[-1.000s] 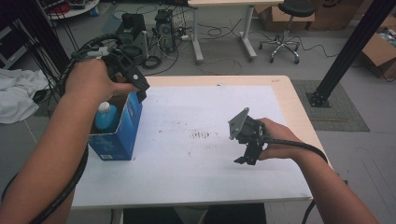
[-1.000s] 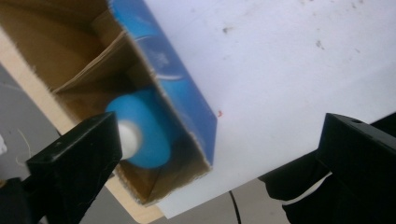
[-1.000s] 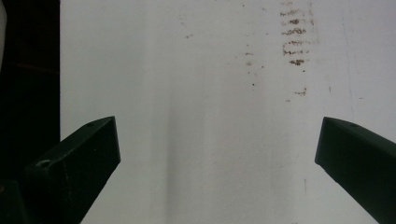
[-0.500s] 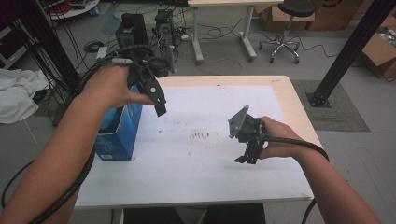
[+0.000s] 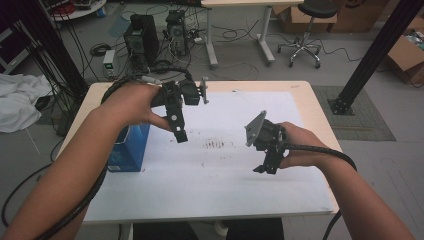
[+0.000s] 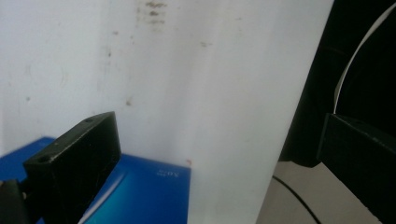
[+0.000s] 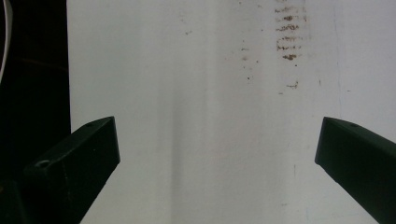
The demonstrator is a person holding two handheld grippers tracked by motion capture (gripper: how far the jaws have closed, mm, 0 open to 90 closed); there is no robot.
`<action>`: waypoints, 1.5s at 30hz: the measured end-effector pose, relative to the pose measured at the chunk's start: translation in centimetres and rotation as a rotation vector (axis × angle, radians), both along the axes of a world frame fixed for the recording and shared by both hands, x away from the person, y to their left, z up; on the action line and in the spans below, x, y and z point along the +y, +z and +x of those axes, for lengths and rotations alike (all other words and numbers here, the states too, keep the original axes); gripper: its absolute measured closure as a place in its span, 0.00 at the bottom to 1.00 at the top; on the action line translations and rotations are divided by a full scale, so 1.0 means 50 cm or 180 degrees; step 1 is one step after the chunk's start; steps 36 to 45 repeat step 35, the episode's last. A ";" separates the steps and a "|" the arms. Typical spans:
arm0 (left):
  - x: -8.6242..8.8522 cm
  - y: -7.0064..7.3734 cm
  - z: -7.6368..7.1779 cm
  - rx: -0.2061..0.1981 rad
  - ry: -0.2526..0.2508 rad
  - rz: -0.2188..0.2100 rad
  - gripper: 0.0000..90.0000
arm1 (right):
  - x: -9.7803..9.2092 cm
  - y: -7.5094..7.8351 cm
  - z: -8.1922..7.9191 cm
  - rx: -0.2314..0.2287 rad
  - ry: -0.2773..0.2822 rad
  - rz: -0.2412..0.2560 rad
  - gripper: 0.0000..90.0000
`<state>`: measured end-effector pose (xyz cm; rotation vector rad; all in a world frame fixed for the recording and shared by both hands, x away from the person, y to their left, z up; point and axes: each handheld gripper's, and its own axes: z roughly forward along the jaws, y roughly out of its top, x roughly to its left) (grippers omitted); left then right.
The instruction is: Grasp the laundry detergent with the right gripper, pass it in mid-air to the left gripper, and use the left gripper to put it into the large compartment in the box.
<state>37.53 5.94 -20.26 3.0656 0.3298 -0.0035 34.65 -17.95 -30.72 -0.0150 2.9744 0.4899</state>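
1. Left black two-jaw gripper (image 5: 176, 120): spread wide, pinching nothing, raised just at 3 o'clock of the blue cardboard box (image 5: 131, 147), likely for clearance.
2. Right black two-jaw gripper (image 5: 265, 162): spread too, idling low over the white tabletop (image 5: 220, 185) at 4 o'clock.
3. Box: upright at the table's 9 o'clock edge.

Surface (image 5: 305, 95): pale wood, covered by a white sheet (image 5: 225, 170).
Sheet: brown smudges (image 5: 216, 145) mid-way.
Left edge: blue box (image 5: 129, 150) standing.

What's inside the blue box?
The blue box stands on the white table cover, but the person's left forearm covers its open top, so what is inside cannot be seen.
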 end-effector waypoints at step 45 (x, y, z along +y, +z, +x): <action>-0.021 -0.026 -0.020 -0.0002 -0.0390 0.0083 0.00 | -0.004 0.005 0.002 -0.0008 0.0000 -0.0066 0.00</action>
